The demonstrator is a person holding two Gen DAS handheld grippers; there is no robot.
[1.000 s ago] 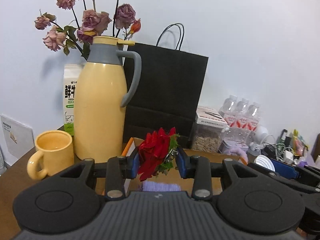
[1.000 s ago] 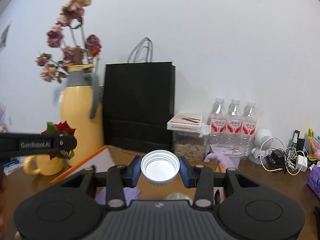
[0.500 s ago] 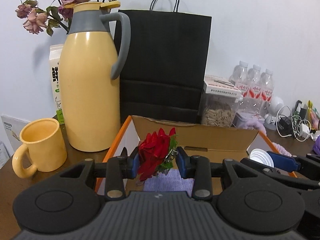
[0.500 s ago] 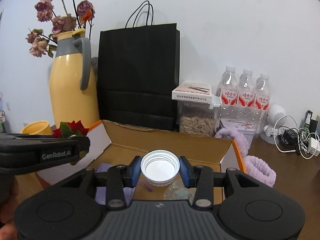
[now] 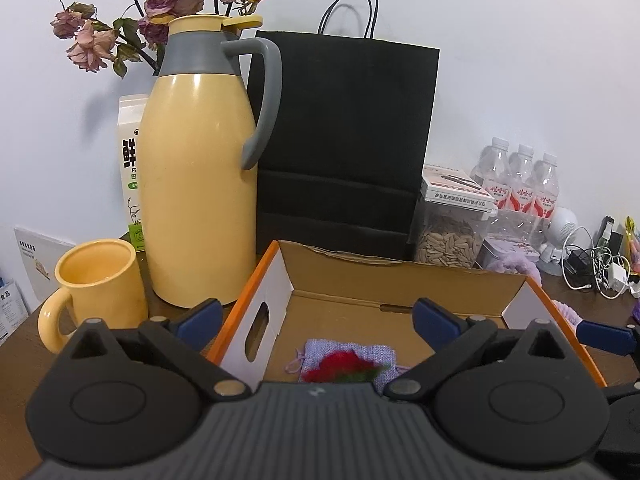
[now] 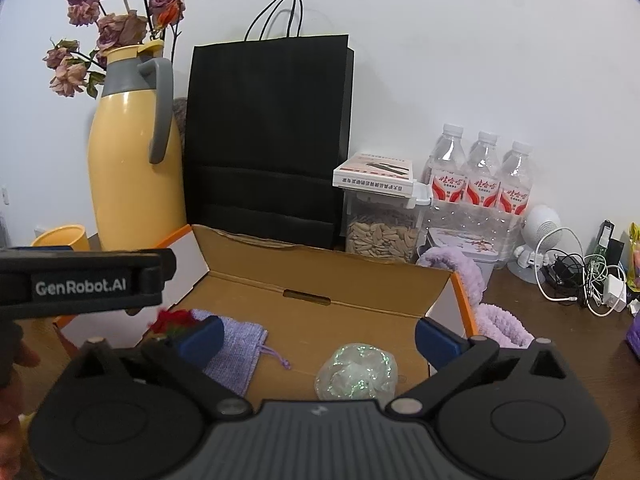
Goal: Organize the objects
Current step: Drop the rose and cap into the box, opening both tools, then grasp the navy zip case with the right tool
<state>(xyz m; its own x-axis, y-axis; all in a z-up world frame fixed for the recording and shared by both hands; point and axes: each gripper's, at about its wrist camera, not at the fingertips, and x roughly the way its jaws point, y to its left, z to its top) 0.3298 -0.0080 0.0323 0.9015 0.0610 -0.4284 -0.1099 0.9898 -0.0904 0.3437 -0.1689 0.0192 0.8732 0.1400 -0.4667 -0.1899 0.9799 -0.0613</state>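
Observation:
An open cardboard box (image 5: 400,284) with orange edges sits in front of me; it also shows in the right wrist view (image 6: 320,276). My left gripper (image 5: 316,316) is open above its left part. A red rose (image 5: 344,368) lies on a lilac cloth pouch (image 5: 376,354) in the box, below the left gripper. My right gripper (image 6: 316,334) is open above the box's right part. A clear plastic container (image 6: 356,372) lies in the box below it. The rose (image 6: 174,322) and pouch (image 6: 236,344) show at left there.
A yellow thermos jug (image 5: 200,184) with dried roses behind it, a yellow mug (image 5: 100,284) and a milk carton (image 5: 130,168) stand left of the box. A black paper bag (image 5: 344,136), a seed jar (image 5: 448,236), water bottles (image 5: 520,188), a purple fluffy item (image 6: 492,312) and cables (image 6: 588,280) line the back and right.
Both grippers opened. The rose dropped from the left gripper onto the pouch in the box. The white-mouthed clear container dropped from the right gripper into the box.

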